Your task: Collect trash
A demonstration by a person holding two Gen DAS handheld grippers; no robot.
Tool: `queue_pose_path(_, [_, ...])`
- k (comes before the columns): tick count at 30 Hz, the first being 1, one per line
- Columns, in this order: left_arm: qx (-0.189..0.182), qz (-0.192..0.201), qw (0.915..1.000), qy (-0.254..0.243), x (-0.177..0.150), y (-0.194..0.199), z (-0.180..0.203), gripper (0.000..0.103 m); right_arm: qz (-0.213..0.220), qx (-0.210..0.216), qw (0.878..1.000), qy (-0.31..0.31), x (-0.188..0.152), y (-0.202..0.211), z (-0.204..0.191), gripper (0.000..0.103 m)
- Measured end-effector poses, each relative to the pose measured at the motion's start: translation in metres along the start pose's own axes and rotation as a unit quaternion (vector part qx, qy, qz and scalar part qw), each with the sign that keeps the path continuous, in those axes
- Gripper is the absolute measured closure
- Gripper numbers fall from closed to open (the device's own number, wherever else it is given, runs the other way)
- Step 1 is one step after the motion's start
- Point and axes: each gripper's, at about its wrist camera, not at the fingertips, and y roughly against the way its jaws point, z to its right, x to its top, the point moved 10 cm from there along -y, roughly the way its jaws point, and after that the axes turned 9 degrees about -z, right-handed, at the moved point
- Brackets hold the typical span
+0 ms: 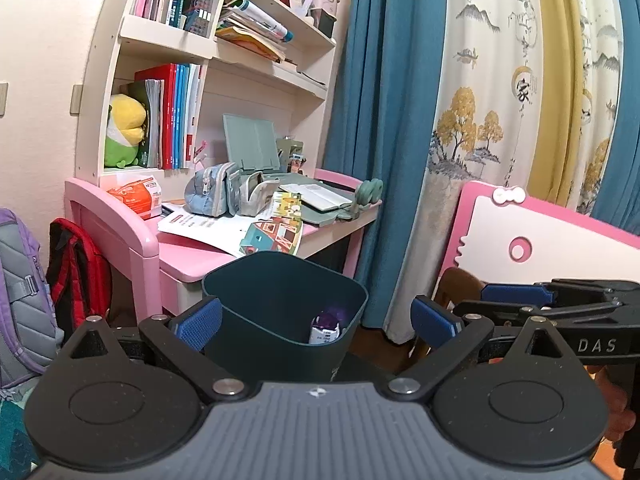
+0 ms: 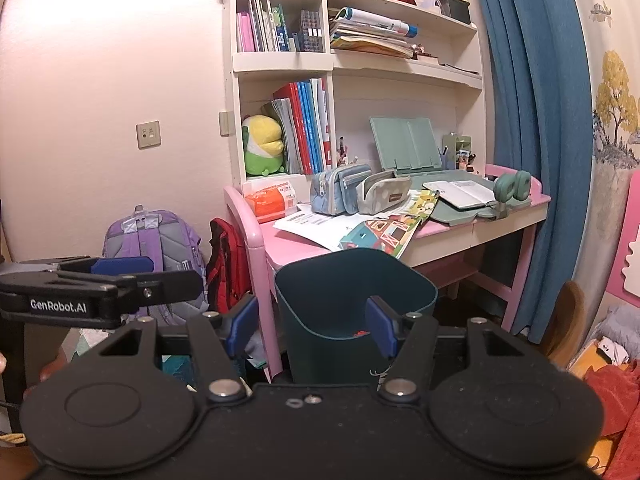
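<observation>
One pink desk (image 2: 304,246) cluttered; dark bin (image 2: 352,300) before it; blue curtain (image 2: 532,120) right.

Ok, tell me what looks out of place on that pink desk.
The papers and the colourful illustrated sheet sprawl over the pink desk, and the sheet hangs past the front edge, just above the dark bin. Two pencil cases lie tipped on the papers. Nothing looks spilled or broken.
</observation>
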Motion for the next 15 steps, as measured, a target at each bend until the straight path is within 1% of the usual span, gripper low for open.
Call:
queue_pose_path(9, [-0.006,0.011,0.9999,0.002,0.01,0.014,0.004,0.002,0.008,0.003,1.0,0.006,-0.001,0.019,-0.007,0.044])
queue_pose_path(15, [0.005,0.018,0.9998,-0.011,0.007,0.021,0.01,0.002,0.012,0.005,1.0,0.01,-0.001,0.029,-0.013,0.044])
